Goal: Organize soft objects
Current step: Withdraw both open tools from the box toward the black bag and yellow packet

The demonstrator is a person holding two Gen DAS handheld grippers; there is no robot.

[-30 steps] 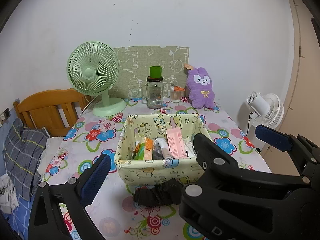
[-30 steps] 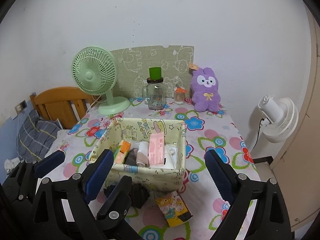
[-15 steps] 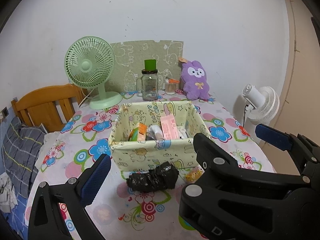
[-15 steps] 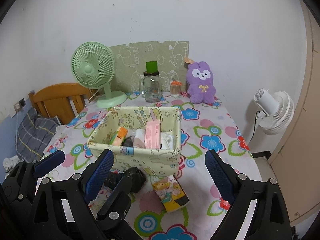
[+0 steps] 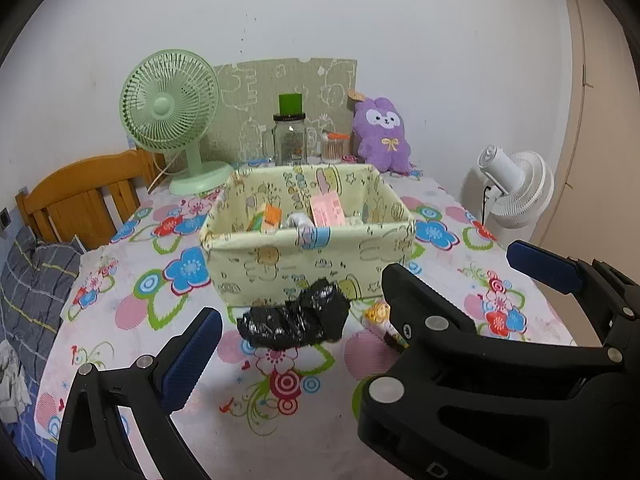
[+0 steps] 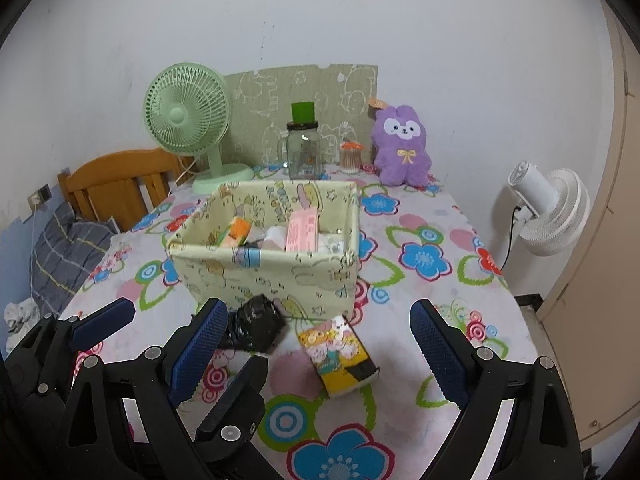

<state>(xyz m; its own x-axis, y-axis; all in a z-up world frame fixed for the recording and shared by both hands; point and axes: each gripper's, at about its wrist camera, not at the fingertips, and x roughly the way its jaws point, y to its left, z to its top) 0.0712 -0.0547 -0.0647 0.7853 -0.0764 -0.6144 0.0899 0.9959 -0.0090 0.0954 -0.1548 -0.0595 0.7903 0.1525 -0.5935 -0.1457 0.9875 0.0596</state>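
Note:
A pale yellow fabric basket (image 5: 280, 264) (image 6: 224, 268) stands mid-table and holds a pink pack (image 5: 327, 210), an orange pack (image 5: 272, 216) and other small items. A crumpled black soft bundle (image 5: 296, 318) (image 6: 256, 324) lies on the cloth against the basket's front wall. A yellow cartoon tissue pack (image 6: 338, 354) lies to its right; in the left wrist view (image 5: 378, 314) only its end shows. A purple plush rabbit (image 5: 384, 134) (image 6: 402, 146) sits at the back. My left gripper (image 5: 360, 300) is open above the bundle. My right gripper (image 6: 316, 354) is open, near the tissue pack.
A green desk fan (image 5: 172, 112), a glass jar with a green lid (image 5: 290, 136) and a small toothpick jar (image 5: 334, 148) stand at the back wall. A wooden chair (image 5: 80, 196) is left of the table. A white fan (image 5: 516, 188) stands right of it.
Both grippers have pulled back and lower toward the table's front edge, so the basket looks farther off and the black bundle and tissue pack show fully. Both stay open.

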